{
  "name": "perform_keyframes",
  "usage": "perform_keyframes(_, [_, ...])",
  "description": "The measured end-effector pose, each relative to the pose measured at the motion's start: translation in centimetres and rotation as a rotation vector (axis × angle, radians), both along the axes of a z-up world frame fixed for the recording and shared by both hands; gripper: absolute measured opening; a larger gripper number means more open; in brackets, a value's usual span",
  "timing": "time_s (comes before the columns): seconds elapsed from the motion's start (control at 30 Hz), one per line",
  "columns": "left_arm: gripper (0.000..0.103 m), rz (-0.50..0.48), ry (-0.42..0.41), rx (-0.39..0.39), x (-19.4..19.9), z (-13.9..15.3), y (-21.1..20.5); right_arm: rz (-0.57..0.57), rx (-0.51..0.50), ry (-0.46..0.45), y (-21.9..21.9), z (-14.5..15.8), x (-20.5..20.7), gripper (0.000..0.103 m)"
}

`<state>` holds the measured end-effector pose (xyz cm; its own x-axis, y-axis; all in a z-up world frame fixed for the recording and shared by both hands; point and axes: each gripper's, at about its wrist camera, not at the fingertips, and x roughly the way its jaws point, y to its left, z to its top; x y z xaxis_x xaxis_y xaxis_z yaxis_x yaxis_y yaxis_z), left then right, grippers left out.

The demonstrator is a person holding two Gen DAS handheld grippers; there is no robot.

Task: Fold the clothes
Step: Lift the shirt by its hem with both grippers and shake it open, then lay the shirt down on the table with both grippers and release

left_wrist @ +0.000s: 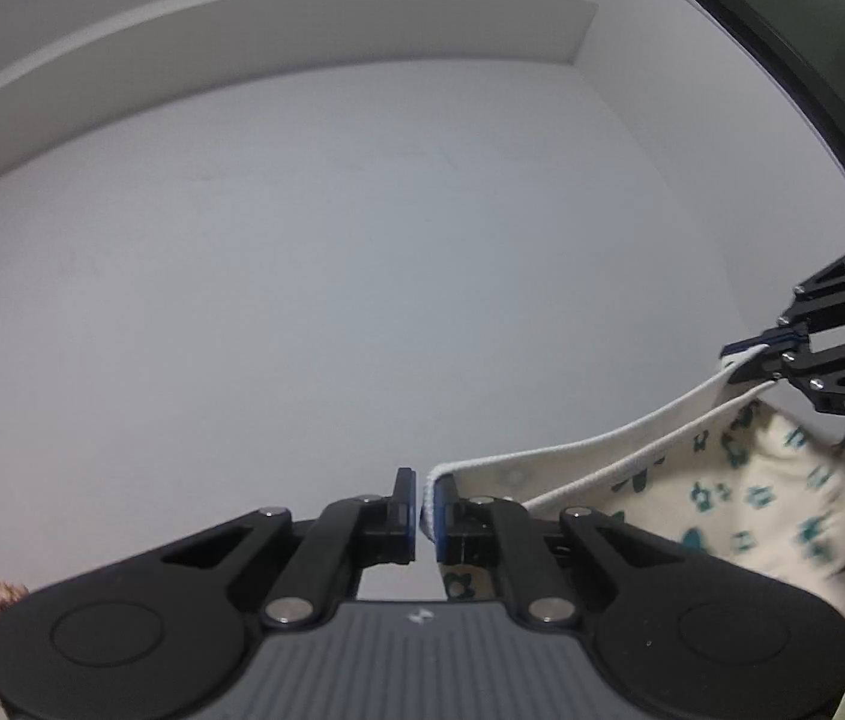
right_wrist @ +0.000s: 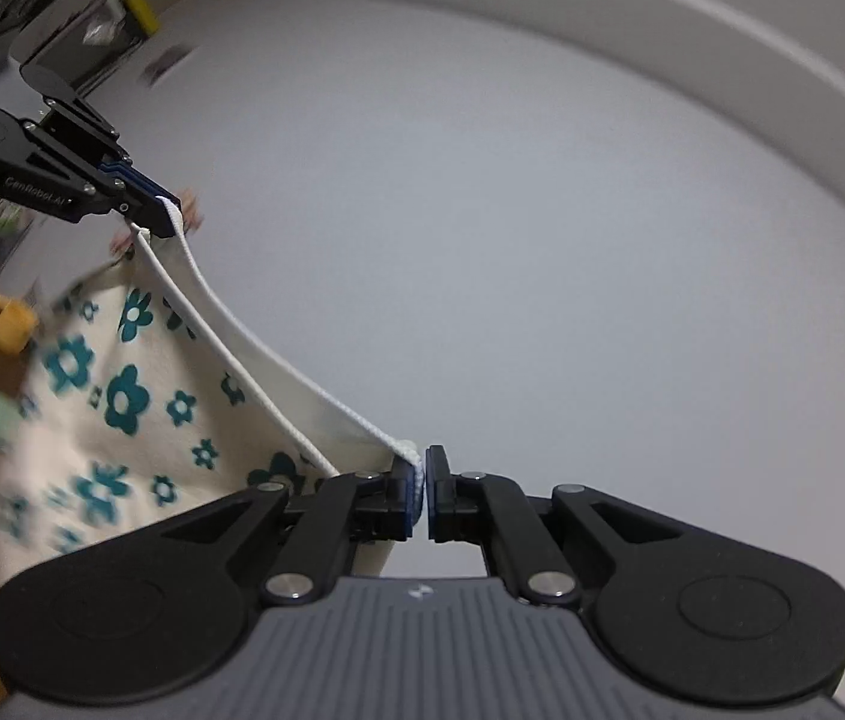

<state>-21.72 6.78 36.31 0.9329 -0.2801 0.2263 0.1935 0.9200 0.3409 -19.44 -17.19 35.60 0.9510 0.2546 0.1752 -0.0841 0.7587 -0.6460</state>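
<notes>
At the bottom centre of each wrist view, the left gripper (left_wrist: 424, 510) and the right gripper (right_wrist: 420, 492) pinch the ribbed white hem of a cream garment (right_wrist: 122, 408) printed with teal flowers, jaws nearly closed on it. The cloth hangs stretched between them in mid-air. Behind it rises a plain grey wall (left_wrist: 362, 240).

Both grippers, left gripper (left_wrist: 424, 513) and right gripper (right_wrist: 420, 495), show black linkage arms, silver screws, blue finger pads and ribbed grey bodies.
</notes>
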Motion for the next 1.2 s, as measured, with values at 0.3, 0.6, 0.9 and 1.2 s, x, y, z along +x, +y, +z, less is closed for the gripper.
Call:
perform_keyframes(0.3, [0.005,0.031,0.302,0.003,17.9,-6.3,-1.7,-0.052,0.03,0.278,-1.8,-2.5,15.4,0.002])
perform_keyframes(0.6, [0.024,0.086,0.973,0.047,36.7,-24.3,-1.5,-0.279,0.19,1.035,-4.2,-19.6,41.2,0.062])
perform_keyframes(0.9, [0.049,-0.107,1.071,-0.109,29.7,-29.1,0.1,0.019,0.281,1.207,-2.2,-24.0,32.4,0.05])
perform_keyframes(1.2, [0.028,-0.036,1.131,-0.064,30.1,-34.3,-4.1,0.008,0.128,1.269,1.4,-30.8,28.4,0.031])
